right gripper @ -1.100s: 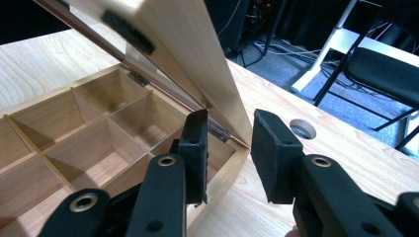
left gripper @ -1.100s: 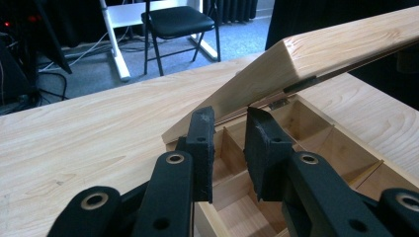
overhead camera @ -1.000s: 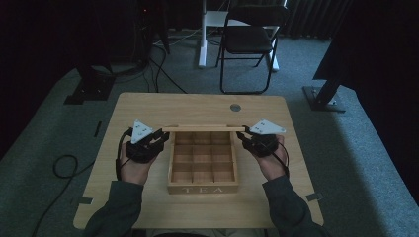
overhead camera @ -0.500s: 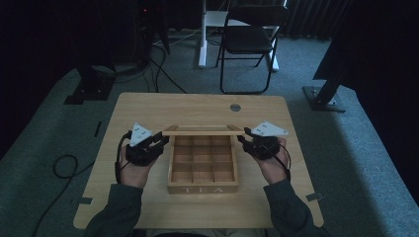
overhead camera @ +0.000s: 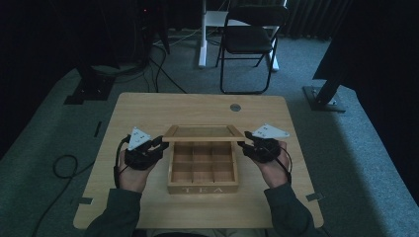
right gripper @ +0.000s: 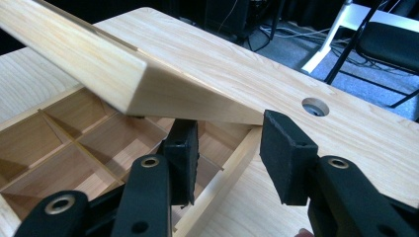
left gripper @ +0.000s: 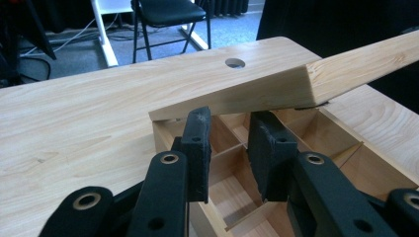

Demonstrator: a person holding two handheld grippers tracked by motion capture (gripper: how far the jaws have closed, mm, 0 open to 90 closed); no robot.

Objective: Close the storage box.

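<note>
High view: we see a light wooden tea box with nine open compartments and the word TEA on its near wall (overhead camera: 202, 189), standing mid-table between the two hand-held tools, with its glass-paned, wooden-framed hinged lid (overhead camera: 203, 132) raised at the far side. Compared with the frames a second and half a second ago, the lid's side rail now sits higher and nearer upright, and both tools have drawn slightly back toward the person; we judge that the lid has just been swung open and that the opening step is at or close to its end. The left gripper (overhead camera: 157, 144) lies just beside the box's left wall, its jaws parted; in the left gripper view (left gripper: 230, 148) the two pads (left gripper: 196, 143) stand apart beneath the lid's tilted underside and grasp nothing, though whether a pad tip touches the wood we cannot tell. The right gripper (overhead camera: 243, 146) mirrors it at the box's right wall; in the right gripper view (right gripper: 232, 158) its jaws are likewise spread, one over the compartments and one outside the box wall, beneath the lid's raised corner. Beyond the tools, the pale wooden table (overhead camera: 148, 106) carries a round cable hole (overhead camera: 235, 107). We judge the compartments, which look empty, now reachable from above.
</note>
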